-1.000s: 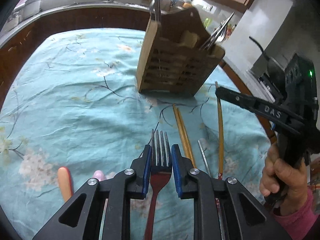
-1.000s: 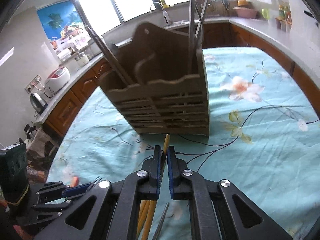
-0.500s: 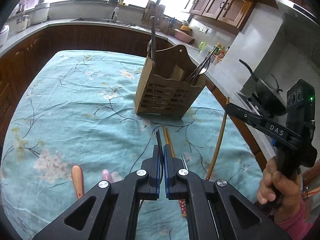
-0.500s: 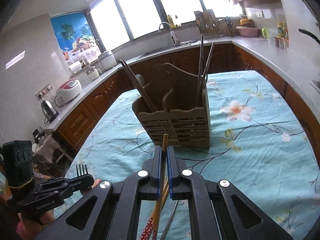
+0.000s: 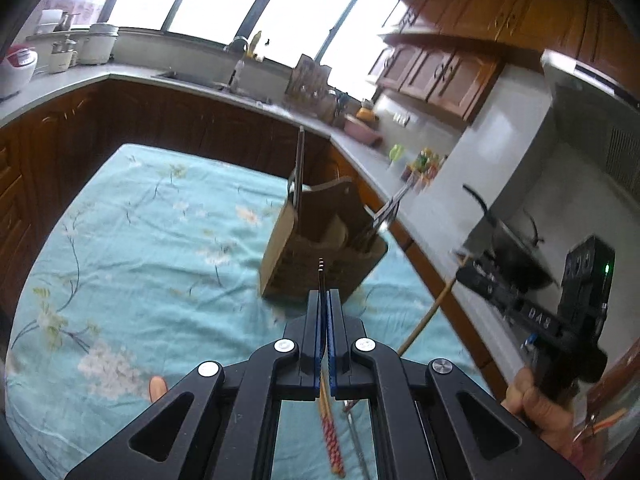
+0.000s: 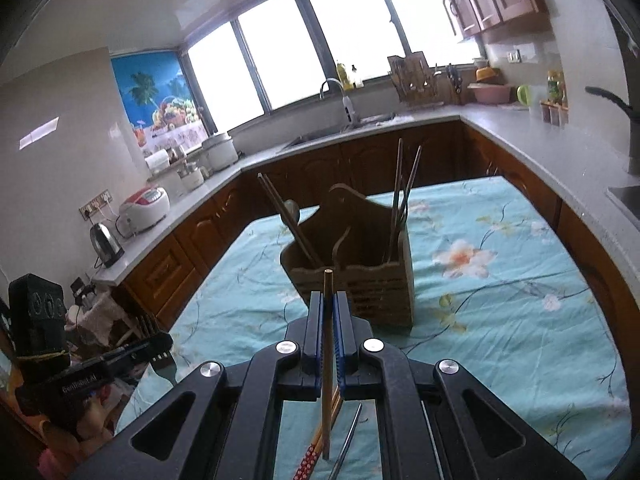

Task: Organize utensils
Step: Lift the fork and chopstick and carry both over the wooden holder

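A kitchen, seen from two hand-held grippers raised above a table covered by a teal floral tablecloth [image 5: 132, 240]. Grey countertops [image 6: 532, 140] and dark wood cabinets wrap around it under bright windows.

Toward the far end of the cloth stands a wooden utensil caddy [image 6: 362, 276], slatted at the front, with a tall curved back and divided compartments. Dark chopsticks lean out of its left compartment and thin metal utensils [image 6: 402, 196] stand in its right one.

The left gripper [image 5: 325, 320] is clamped fully closed on a fork [image 5: 321, 276], seen edge-on as a thin dark line jutting past the blue pads; from the right wrist view its tines [image 6: 149, 326] stick up from the jaws. The right gripper [image 6: 329, 320] is closed tight on a single pale wooden chopstick [image 6: 328, 304], whose tip points toward the caddy.

Lying flat on the cloth beneath the grippers are a pair of chopsticks with red patterned ends [image 5: 332, 436] and a slim metal utensil [image 6: 347, 440]. An orange handle tip [image 5: 157, 386] shows at the lower left.

A second ago the fork lay flat on the cloth between open left jaws, which have just been closing; both utensils are now lifted, and the caddy looks smaller and farther off.
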Demonstrator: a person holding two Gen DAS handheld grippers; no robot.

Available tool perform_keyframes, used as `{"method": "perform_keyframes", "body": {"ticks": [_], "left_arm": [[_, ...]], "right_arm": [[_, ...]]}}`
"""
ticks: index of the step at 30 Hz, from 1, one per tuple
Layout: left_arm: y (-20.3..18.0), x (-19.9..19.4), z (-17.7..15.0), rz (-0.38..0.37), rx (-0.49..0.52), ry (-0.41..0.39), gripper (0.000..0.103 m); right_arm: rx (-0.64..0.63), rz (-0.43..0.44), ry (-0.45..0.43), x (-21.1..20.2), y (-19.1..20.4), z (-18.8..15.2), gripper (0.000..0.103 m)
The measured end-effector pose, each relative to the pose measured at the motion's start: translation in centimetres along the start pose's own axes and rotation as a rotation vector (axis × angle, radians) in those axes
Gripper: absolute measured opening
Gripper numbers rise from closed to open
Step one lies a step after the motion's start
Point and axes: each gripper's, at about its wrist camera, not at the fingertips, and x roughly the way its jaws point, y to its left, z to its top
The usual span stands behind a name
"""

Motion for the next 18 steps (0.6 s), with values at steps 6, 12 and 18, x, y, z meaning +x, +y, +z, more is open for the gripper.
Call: {"method": "perform_keyframes", "body": {"ticks": [6,12,18], "left_arm": [[0.0,-0.2,1.4,-0.011,-0.014,-0.07,0.0],[-0.3,0.6,3.0,-0.044,-0.011,-0.126,0.0],[-0.5,2.6,4.5,-0.071,-0.014,-0.163,0.0]], "right_arm": [[0.008,-0.004,-0.036,-0.5,-0.6,1.1,0.004],[0.011,-0.014,-0.079,-1.1,-1.2,2.4,0.005],[0.006,-0.02,-0.121,-1.3,-1.6,4.2,0.005]]}}
